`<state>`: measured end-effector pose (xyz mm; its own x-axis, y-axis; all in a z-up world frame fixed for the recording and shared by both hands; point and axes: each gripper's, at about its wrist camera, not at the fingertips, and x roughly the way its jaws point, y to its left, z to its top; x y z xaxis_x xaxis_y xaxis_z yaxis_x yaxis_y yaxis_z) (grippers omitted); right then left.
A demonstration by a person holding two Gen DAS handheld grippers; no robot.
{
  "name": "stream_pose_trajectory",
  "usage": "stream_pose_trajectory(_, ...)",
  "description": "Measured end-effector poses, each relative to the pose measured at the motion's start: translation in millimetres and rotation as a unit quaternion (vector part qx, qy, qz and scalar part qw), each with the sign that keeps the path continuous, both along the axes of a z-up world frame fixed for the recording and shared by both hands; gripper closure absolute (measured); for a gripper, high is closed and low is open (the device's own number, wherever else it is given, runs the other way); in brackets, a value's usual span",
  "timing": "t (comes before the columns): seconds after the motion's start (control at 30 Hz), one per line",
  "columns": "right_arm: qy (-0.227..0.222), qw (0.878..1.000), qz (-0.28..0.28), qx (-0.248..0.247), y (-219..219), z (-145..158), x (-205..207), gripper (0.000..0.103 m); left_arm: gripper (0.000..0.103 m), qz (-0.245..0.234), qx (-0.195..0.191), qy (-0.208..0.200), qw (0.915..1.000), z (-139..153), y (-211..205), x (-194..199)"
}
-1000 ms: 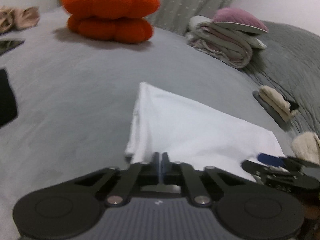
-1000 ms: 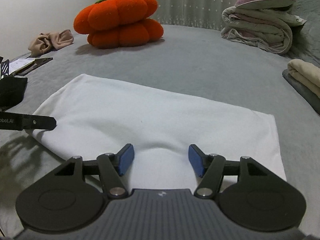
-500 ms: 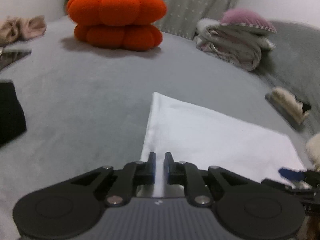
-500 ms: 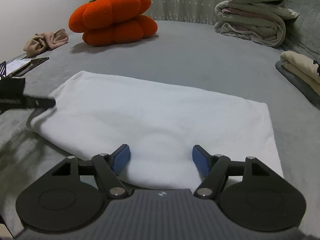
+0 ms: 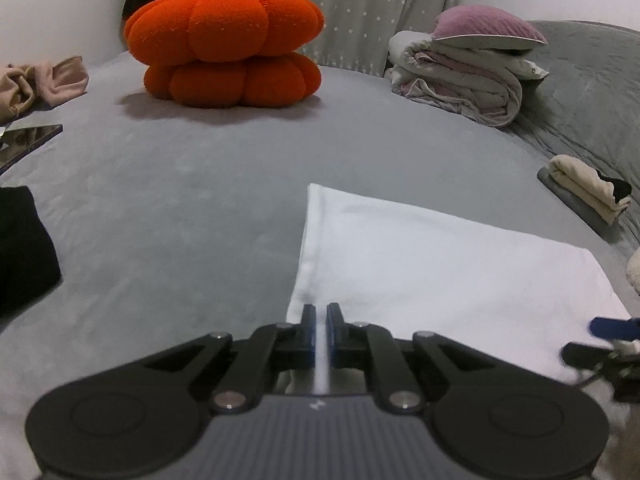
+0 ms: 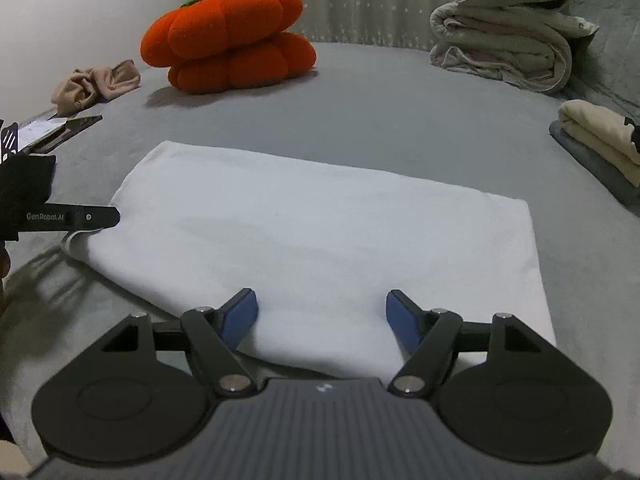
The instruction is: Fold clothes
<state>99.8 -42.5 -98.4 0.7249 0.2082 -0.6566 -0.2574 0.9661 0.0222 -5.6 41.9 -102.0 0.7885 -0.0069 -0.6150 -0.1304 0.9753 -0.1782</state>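
While the left gripper [image 5: 320, 314] pinches the near left edge of the white folded cloth [image 6: 320, 236], its fingers nearly pressed together on fabric, the right gripper [image 6: 322, 312] sits spread wide over the near edge, holding nothing. One cloth, flat on the grey bed [image 6: 380, 120], centre frame, long axis running left-right in the right view. Two orange pumpkin cushions [image 6: 228, 40] stacked upper left; one blanket pile [image 6: 508, 44] upper right.

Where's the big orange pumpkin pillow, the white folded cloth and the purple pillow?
big orange plush pumpkin pillow [image 5: 224, 40]: left wrist view, upper lobe
white folded cloth [image 6: 320, 232]: right wrist view, flat middle
purple pillow [image 5: 484, 26]: left wrist view, top surface
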Motion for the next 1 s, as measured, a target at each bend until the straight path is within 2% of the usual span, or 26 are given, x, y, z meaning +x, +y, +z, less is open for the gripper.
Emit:
stream_pose_trajectory(0.17, 0.024, 0.998, -0.046, -0.033, -31.0, 11.6, -9.0, 0.029, 0.095, -0.002, 0.001, 0.001, 1.0000, -0.4, 0.2, 0.2)
stream_pose_trajectory(0.23, 0.045, 0.996, -0.064, -0.033, -42.4, 6.6, -9.0, 0.027, 0.095, -0.001, 0.002, 0.004, 1.0000, 0.1, -0.1, 0.7)
stream_pose_trajectory(0.3, 0.056, 0.996, -0.070, -0.012, -49.8, 5.4, -7.1, 0.027, 0.095, 0.000, 0.004, 0.006, 1.0000, 1.2, -0.3, 1.2)
stream_pose_trajectory(0.37, 0.059, 0.995, -0.076, -0.002, -51.3, 6.0, -7.0, 0.027, 0.095, 0.001, 0.007, 0.007, 0.9999, 1.8, -1.4, 0.4)
stream_pose_trajectory(0.47, 0.060, 0.995, -0.075, -0.012, -46.2, 4.2, -6.2, 0.027, 0.095, 0.001, 0.011, 0.009, 0.9999, 4.5, -2.5, -0.2)
stream_pose_trajectory(0.6, 0.038, 0.996, -0.085, 0.010, -52.6, 14.6, -13.7, 0.026, 0.094, 0.002, -0.006, -0.002, 1.0000, 23.1, -1.6, -10.1)
stream_pose_trajectory(0.67, 0.018, 0.995, -0.093, 0.019, -56.0, 24.1, -20.0, 0.026, 0.088, -0.016, 0.016, -0.040, 0.9990, 37.5, -11.2, -21.0)
stream_pose_trajectory(0.7, 0.011, 0.995, -0.095, 0.026, -58.1, 28.7, -22.9, 0.026, 0.080, -0.030, 0.025, -0.059, 0.9975, 43.7, -18.2, -26.0)
stream_pose_trajectory(0.77, 0.017, 0.995, -0.091, 0.042, -60.1, 30.5, -24.7, 0.026, 0.071, -0.055, 0.018, -0.073, 0.9956, 45.4, -29.4, -29.2)
stream_pose_trajectory(0.83, 0.042, 0.994, -0.089, 0.055, -59.5, 24.6, -23.0, 0.026, 0.071, -0.078, 0.007, -0.053, 0.9955, 34.8, -43.3, -23.9)
stream_pose_trajectory(0.9, 0.076, 0.992, -0.088, 0.046, -53.3, 8.3, -17.2, 0.026, 0.071, -0.092, 0.022, -0.009, 0.9955, 14.9, -57.2, -12.4)
stream_pose_trajectory(0.93, 0.078, 0.993, -0.084, 0.032, -48.8, 3.7, -15.9, 0.024, 0.071, -0.090, 0.034, 0.004, 0.9954, 6.2, -61.1, -8.3)
stream_pose_trajectory(1.0, 0.077, 0.993, -0.082, 0.023, -45.0, 3.5, -15.6, 0.023, 0.070, -0.088, 0.046, 0.002, 0.9950, 5.0, -64.0, -7.3)
